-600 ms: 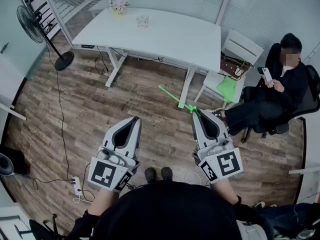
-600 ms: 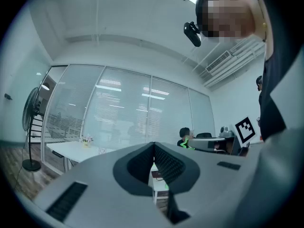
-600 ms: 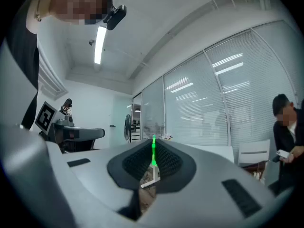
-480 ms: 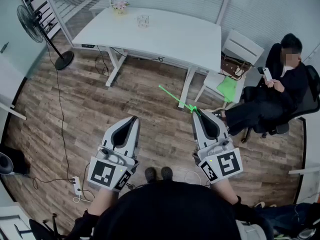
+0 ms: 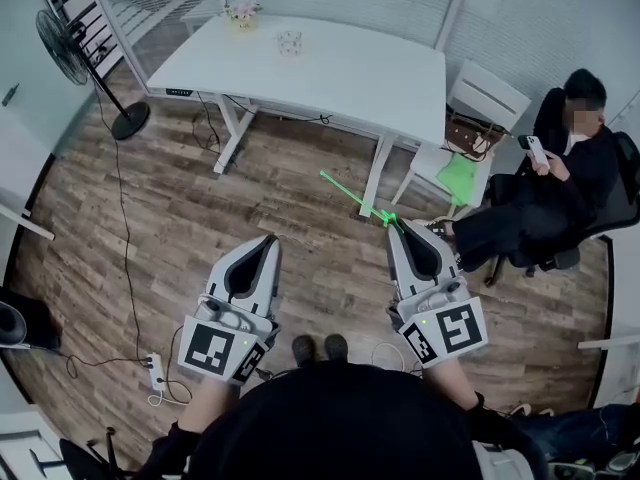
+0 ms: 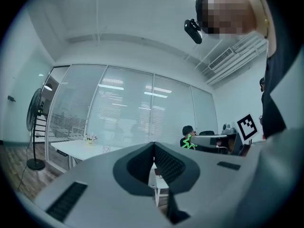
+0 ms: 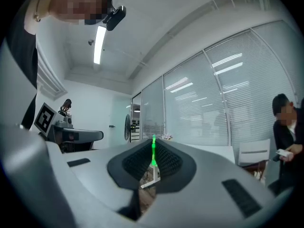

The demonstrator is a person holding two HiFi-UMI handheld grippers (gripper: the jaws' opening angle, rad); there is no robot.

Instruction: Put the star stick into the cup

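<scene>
- Star stick (image 5: 352, 194): a thin bright-green rod, clamped at one end between the jaws of the right gripper (image 5: 393, 227). It juts forward and to the left over the wood floor (image 5: 170, 218), in the air and well short of the table. In the left gripper view its star-shaped end (image 6: 190, 142) shows right at that gripper's jaw tips.
- Right gripper, own view (image 7: 153, 159): the ribbed pads are pressed narrowly onto the green rod (image 7: 153, 150), which runs straight out from between them.
- Left gripper (image 5: 272, 239): held level beside the right one and apart from it. In its own view (image 6: 153, 148) the pads meet along one line, with nothing between them.
- Cup (image 5: 289, 42): a small clear vessel standing upright on the white table (image 5: 340, 73), towards its far edge and well apart from both grippers and the rod.
- Flower pot (image 5: 240, 14): at the table's far left corner, near the cup but not touching it.
- Standing fan (image 5: 62, 48): on the floor to the left of the table, its cable trailing to a power strip (image 5: 155, 371).
- White chair (image 5: 478, 103): at the table's right end, with a green item on its seat.
- Seated person (image 5: 555, 183): in dark clothing on an office chair at the right, holding a phone.
</scene>
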